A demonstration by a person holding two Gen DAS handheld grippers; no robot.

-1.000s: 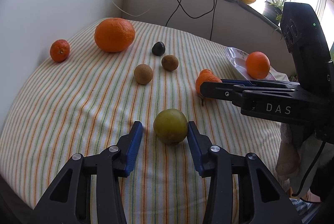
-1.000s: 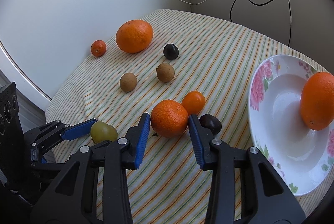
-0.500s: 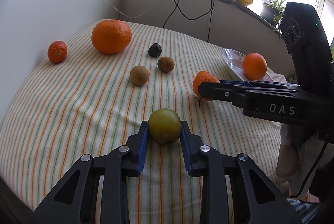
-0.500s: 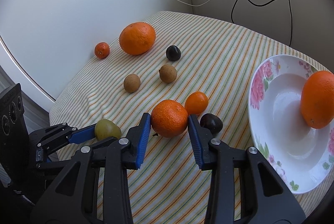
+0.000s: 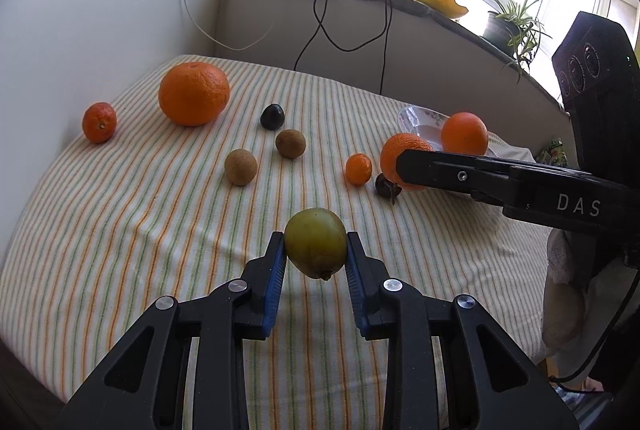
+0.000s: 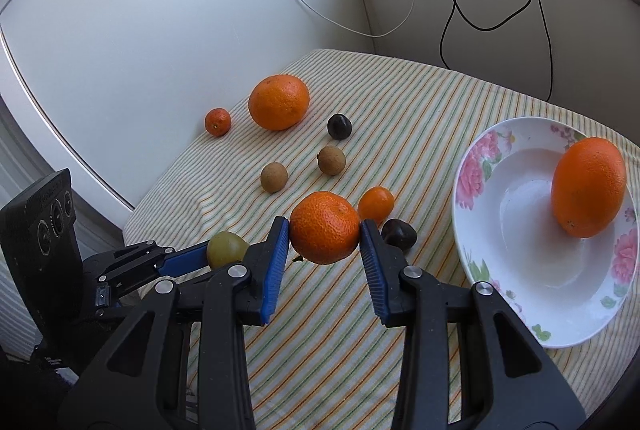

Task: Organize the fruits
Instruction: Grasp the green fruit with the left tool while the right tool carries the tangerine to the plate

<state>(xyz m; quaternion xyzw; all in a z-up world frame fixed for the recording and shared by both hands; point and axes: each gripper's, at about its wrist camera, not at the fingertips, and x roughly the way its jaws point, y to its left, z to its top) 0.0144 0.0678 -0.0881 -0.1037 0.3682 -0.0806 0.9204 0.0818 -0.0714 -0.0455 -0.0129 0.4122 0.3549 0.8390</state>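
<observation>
Right gripper (image 5: 404,165) hides part of the tangerine (image 5: 400,153).

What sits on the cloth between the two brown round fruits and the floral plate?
In the right wrist view, a small orange kumquat-like fruit and a dark plum-like fruit lie between the brown round fruits and the white floral plate.

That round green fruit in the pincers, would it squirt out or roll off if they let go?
The smooth round green fruit is pinched between the left gripper and its ribbed blue pads, so it probably sits fairly securely. Its skin looks glossy, so a weak squeeze might let it slip. Released onto the striped tablecloth, it would likely roll a little.
</observation>
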